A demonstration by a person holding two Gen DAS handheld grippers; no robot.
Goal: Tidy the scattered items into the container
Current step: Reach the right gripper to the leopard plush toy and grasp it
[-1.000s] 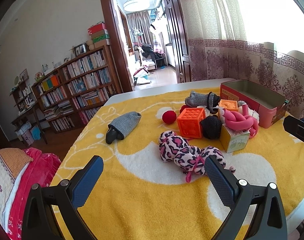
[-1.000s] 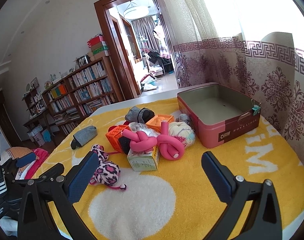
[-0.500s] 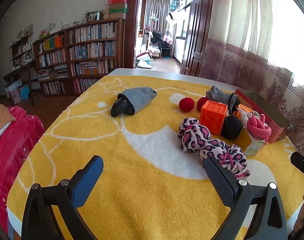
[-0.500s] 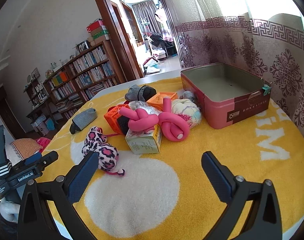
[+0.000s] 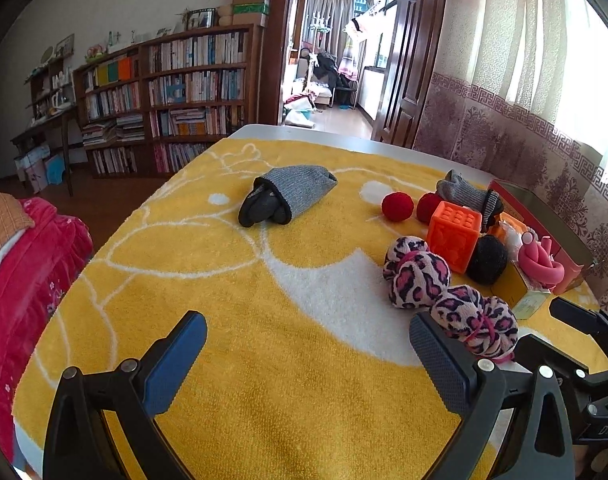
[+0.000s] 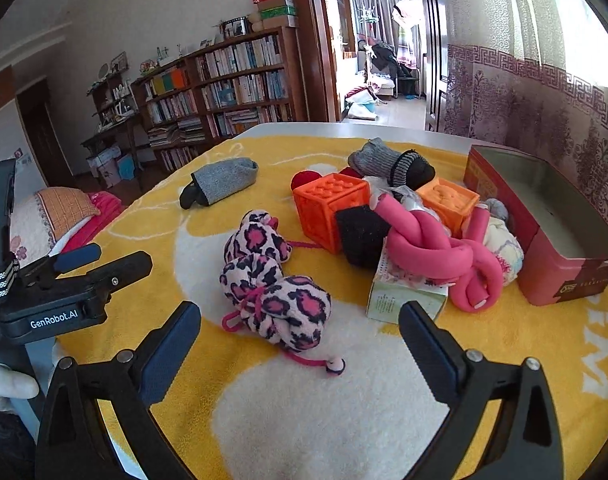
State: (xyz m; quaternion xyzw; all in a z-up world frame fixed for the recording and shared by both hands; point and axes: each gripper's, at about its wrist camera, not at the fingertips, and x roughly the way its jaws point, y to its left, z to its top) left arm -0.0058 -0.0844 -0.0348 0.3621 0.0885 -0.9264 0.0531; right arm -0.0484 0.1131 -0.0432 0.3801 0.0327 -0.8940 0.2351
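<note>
A red tin box (image 6: 559,216) stands open and empty at the right on the yellow towel (image 6: 304,408). Beside it lie a knotted pink foam tube (image 6: 443,254), a small carton (image 6: 399,296), two orange cubes (image 6: 329,208), a black ball (image 6: 361,234), a leopard plush (image 6: 272,280) and a grey sock roll (image 6: 224,182). My right gripper (image 6: 300,344) is open and empty just before the plush. My left gripper (image 5: 307,356) is open and empty over bare towel; the plush (image 5: 443,296) lies by its right finger, the grey sock roll (image 5: 288,194) farther ahead.
Two red balls (image 5: 397,206) and a second grey sock roll (image 5: 469,192) lie behind the orange cube (image 5: 455,236). A bookshelf (image 5: 164,96) and a doorway stand beyond the table. A red bedspread (image 5: 20,272) lies at the left.
Both grippers have swung left and moved closer to the towel. The leopard plush now sits nearer the right gripper. Nothing was picked up.
</note>
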